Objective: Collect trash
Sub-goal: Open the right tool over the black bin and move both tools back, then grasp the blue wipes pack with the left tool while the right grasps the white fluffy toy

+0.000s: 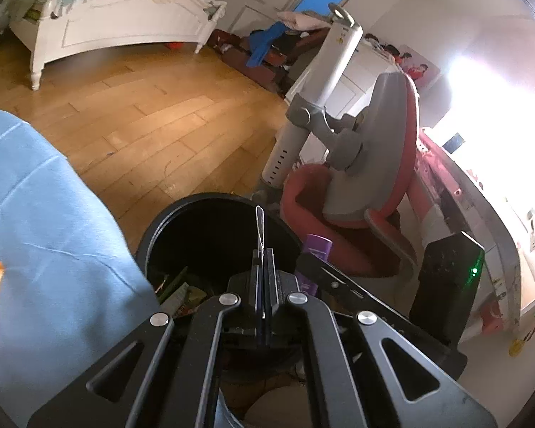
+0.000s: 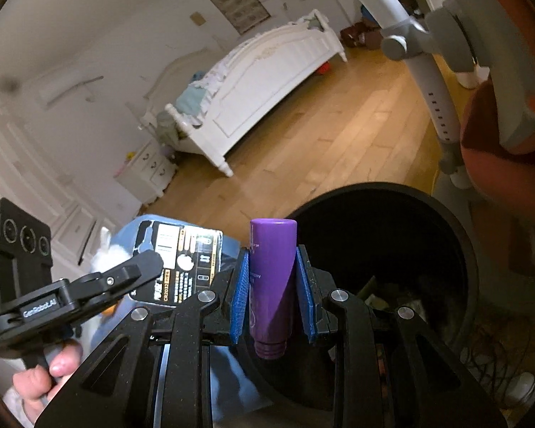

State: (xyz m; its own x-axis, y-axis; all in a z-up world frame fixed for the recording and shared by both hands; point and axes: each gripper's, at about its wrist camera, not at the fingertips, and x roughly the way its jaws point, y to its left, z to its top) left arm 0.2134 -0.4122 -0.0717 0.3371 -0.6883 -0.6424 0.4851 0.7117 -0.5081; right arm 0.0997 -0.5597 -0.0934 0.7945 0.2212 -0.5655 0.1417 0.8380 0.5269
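Note:
My left gripper (image 1: 264, 253) is shut on a thin battery blister card (image 1: 259, 221), seen edge-on above the black trash bin (image 1: 182, 214). In the right wrist view the same card (image 2: 182, 260) shows its printed black back, pinched by the left gripper (image 2: 142, 267), which a hand (image 2: 50, 367) holds. My right gripper (image 2: 273, 249) is shut on a purple bottle (image 2: 273, 285), cap end forward, its blue pads (image 2: 240, 285) pressing both sides. The bottle hangs at the near left rim of the bin (image 2: 463, 249). Wrappers (image 2: 374, 296) lie in the bin's bottom. The bottle (image 1: 315, 246) also shows in the left wrist view.
A red and grey chair (image 1: 374, 178) stands right behind the bin. A person's blue-clad leg (image 1: 35, 232) fills the left. Wooden floor (image 1: 142, 125) stretches to a white bed (image 1: 125, 25). A lit desk (image 1: 481, 196) runs along the right. Cables (image 2: 499, 349) lie beside the bin.

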